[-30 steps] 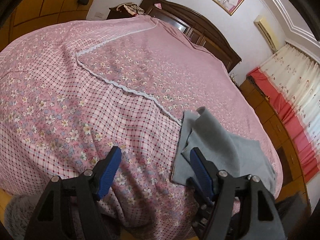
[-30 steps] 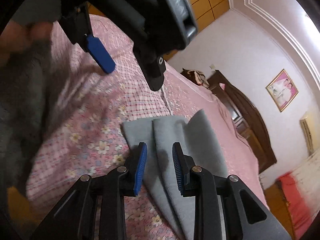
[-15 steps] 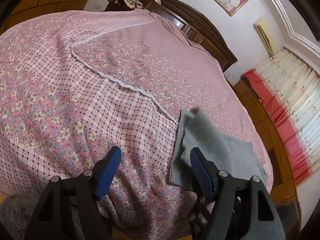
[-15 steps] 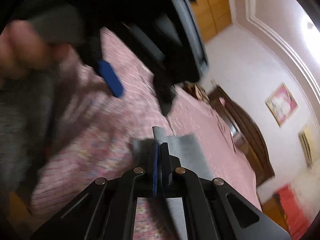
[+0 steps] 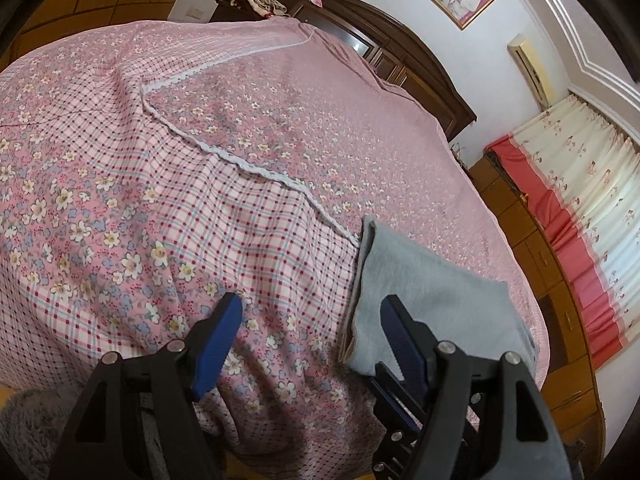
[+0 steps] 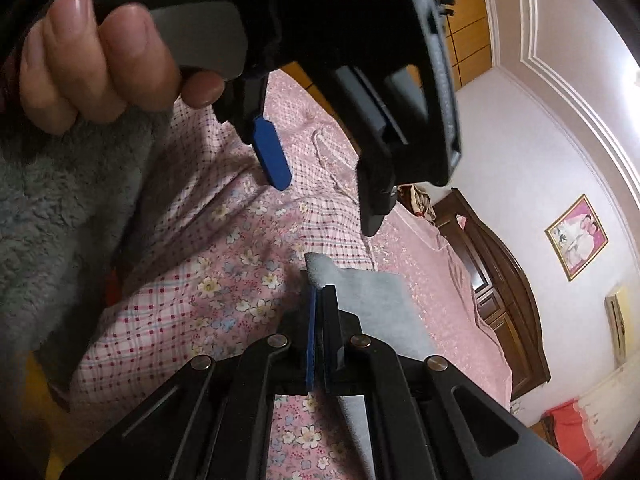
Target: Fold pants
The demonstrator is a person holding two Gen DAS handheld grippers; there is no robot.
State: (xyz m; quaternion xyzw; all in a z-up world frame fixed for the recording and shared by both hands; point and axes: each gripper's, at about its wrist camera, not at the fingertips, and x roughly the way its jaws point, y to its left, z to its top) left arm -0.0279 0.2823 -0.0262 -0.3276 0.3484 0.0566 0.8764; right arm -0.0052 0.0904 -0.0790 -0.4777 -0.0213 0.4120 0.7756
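Note:
The grey pants (image 5: 424,292) lie folded into a flat packet on the pink flowered bed cover (image 5: 224,148), near the bed's right front corner. My left gripper (image 5: 310,312) is open and empty, hovering above the cover, its right finger over the pants' near edge. In the right wrist view my right gripper (image 6: 320,296) is shut on a corner of the grey pants (image 6: 368,304), which sticks up past the fingertips. The left gripper (image 6: 320,184) also shows there, held in a hand, above and beyond the pants.
A dark wooden headboard (image 5: 404,52) stands at the far end of the bed. A curtain with a red band (image 5: 576,216) and wooden cabinets are to the right. A grey fleece sleeve (image 6: 52,216) fills the left of the right wrist view.
My right gripper has closed from open onto the edge of the pants. The raised fold of the pants has dropped flat. My left gripper stayed open and drew back slightly.

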